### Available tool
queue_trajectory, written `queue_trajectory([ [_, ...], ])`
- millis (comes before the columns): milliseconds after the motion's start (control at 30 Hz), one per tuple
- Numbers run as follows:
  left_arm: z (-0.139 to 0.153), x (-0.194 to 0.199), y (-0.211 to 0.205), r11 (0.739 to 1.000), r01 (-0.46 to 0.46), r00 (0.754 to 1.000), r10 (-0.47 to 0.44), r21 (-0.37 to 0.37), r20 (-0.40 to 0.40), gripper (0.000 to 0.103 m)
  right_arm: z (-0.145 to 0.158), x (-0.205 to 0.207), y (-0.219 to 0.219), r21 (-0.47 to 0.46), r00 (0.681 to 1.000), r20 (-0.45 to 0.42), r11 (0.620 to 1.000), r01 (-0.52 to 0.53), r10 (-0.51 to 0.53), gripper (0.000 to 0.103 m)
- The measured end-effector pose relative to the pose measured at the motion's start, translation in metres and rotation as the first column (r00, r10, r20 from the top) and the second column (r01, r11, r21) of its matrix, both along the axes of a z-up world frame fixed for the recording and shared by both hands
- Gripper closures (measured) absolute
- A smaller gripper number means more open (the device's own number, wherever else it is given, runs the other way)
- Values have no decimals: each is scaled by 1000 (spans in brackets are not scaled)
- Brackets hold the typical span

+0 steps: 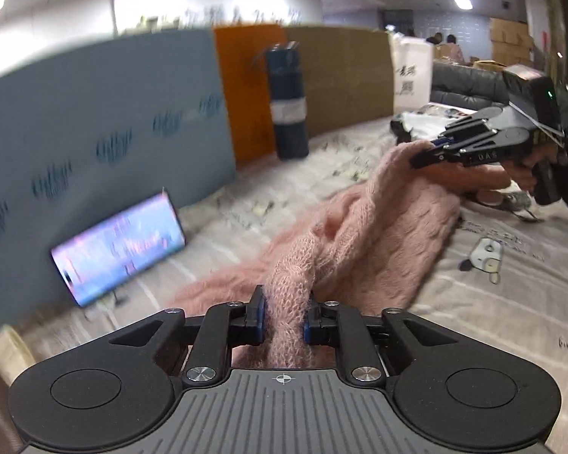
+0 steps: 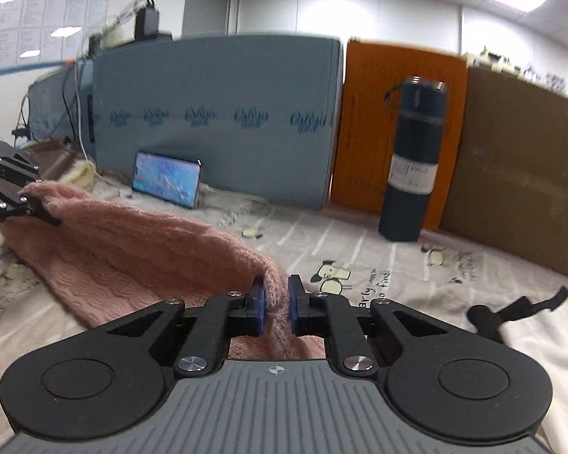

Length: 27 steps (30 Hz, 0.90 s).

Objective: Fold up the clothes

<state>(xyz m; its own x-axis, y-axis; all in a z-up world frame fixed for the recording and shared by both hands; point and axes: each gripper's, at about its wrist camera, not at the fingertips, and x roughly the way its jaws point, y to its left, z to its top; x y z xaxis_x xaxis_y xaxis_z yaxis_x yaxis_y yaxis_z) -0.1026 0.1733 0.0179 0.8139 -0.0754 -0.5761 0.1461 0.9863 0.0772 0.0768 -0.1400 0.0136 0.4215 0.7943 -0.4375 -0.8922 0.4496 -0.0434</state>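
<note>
A lit-up phone (image 2: 167,179) is propped against the blue panel (image 2: 223,113) on the far left. The pink knit sweater (image 2: 132,261) is stretched over the printed sheet (image 2: 359,249) — one edge is pinched tight by the left gripper (image 1: 284,312), the other is clamped in the right gripper (image 2: 275,302). A dark flask (image 2: 412,159) is stood further right.

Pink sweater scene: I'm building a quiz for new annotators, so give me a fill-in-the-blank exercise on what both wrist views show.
1. The left hand-held gripper and the right hand-held gripper both pinch the ____ sweater.
2. The phone leans against the ____ panel.
3. The dark bottle stands ____ in front of the orange board.
4. The bedsheet is printed with cartoon ____.

Missing words: pink; blue; upright; dogs
</note>
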Motion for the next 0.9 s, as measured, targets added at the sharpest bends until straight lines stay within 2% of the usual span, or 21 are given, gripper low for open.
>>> queue_trajectory([
  [33,-2,5,7,1000,-17,1000,17,-26,-7,82,-3,4,4,-11,1000,-8,1000,-2,2,92],
  [100,-5,10,19,996,-50,999,50,-71,-2,72,-9,13,11,-33,1000,-25,999,-6,5,92],
  [133,-7,12,25,994,-66,998,66,-92,2,58,-11,15,13,-41,1000,-29,999,-3,1,92],
  [167,-8,14,29,991,-81,997,82,-102,9,35,-13,17,14,-47,999,-33,999,1,-3,91],
  [200,-9,16,33,989,-98,995,100,-107,14,27,-15,19,14,-52,999,-36,999,8,-10,89],
  [233,-10,17,37,986,-116,993,118,-117,16,25,-17,21,13,-52,999,-40,998,20,-22,85],
  [300,-13,21,44,982,-142,989,144,-129,11,25,-19,26,7,-46,997,-49,997,58,-60,65],
  [500,-33,38,61,969,-208,977,201,-130,-64,20,-19,32,-34,-3,977,-87,980,197,-197,51],
  [600,-34,35,62,969,-208,978,205,-136,-37,18,-19,35,-56,19,958,-110,963,268,-265,50],
  [667,-27,27,55,976,-175,984,179,-129,24,18,-19,36,-71,35,942,-127,948,317,-310,46],
  [767,-12,17,41,989,-87,989,100,-115,109,17,-17,31,-99,108,892,-184,894,435,-412,37],
  [833,-6,19,30,995,-28,992,40,-99,119,17,-19,28,-108,127,853,-233,855,502,-467,37],
  [900,-5,28,21,997,20,995,-13,-74,94,17,-22,25,-109,112,822,-262,829,547,-506,37],
])
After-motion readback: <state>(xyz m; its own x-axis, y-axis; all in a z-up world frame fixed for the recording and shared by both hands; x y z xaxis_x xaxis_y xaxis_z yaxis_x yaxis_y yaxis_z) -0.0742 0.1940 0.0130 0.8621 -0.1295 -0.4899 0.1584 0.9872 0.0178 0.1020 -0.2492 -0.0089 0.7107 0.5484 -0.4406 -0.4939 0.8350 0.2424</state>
